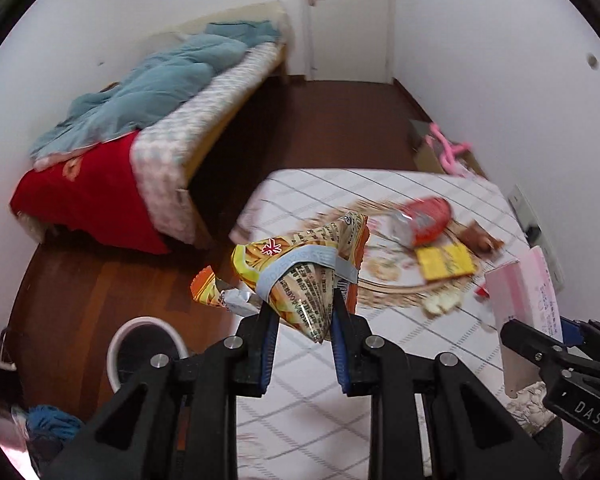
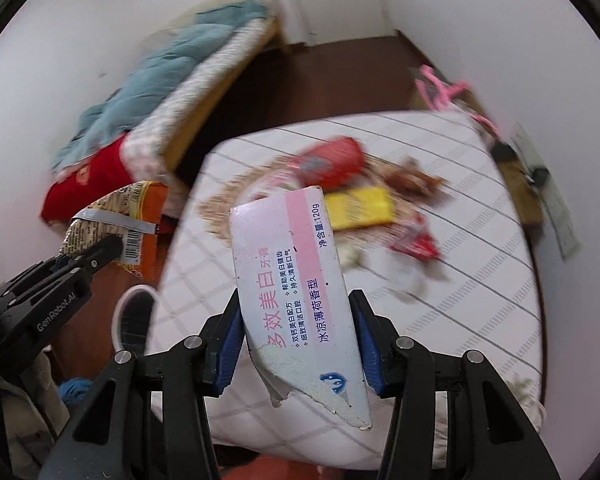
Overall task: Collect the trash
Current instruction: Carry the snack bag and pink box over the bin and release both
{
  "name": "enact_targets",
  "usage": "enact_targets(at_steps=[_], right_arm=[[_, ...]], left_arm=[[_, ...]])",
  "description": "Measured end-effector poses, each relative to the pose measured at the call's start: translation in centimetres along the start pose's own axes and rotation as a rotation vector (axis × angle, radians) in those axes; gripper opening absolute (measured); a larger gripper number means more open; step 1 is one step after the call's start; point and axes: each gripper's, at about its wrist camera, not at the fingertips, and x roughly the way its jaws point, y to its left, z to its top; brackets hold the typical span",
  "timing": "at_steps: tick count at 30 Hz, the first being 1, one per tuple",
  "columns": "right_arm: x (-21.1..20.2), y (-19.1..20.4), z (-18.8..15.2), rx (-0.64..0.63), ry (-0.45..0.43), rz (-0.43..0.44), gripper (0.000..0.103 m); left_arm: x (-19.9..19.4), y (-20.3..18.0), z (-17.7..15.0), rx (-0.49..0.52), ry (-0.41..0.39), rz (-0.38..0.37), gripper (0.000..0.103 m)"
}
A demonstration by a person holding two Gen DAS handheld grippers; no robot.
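My left gripper (image 1: 302, 320) is shut on a yellow and orange snack bag (image 1: 300, 264), held over the table's left edge above the floor. It also shows in the right wrist view (image 2: 112, 216). My right gripper (image 2: 296, 340) is shut on a pink and white toothpaste box (image 2: 292, 280), held over the table; the box shows in the left wrist view (image 1: 524, 300) too. On the table (image 2: 480, 240) lie a red wrapper (image 2: 332, 160), a yellow packet (image 2: 360, 206), a small red wrapper (image 2: 414, 242) and crumbs.
A white trash bin (image 1: 144, 348) stands on the wooden floor left of the table, below my left gripper. A bed (image 1: 160, 120) with a blue quilt and red blanket is at the far left. A cardboard box with pink hangers (image 1: 448, 148) sits behind the table.
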Motion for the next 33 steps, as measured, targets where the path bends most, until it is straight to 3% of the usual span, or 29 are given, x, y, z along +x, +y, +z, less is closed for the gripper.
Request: enact_targets(at_steps=[10, 17, 26, 33], right_arm=[[4.5, 16.0, 2.2, -0.169, 0.046, 0.141, 0.052], [12.4, 27.8, 0.5, -0.307, 0.18, 0.197, 0.052], [27.7, 37.6, -4.8, -0.445, 0.476, 0.151, 0.052], [37.3, 41.1, -7.4, -0.46, 0.671, 0.107, 0.052]], left_arm=[[-0.1, 14.6, -0.6, -0.131, 0.016, 0.148, 0.021], [5.0, 24.4, -5.0, -0.254, 0.151, 0.215, 0.021], [16.4, 35.3, -11.6, -0.452, 0.477, 0.118, 0.021], [22.7, 38.8, -15.0, -0.542, 0.674, 0.006, 0.021]])
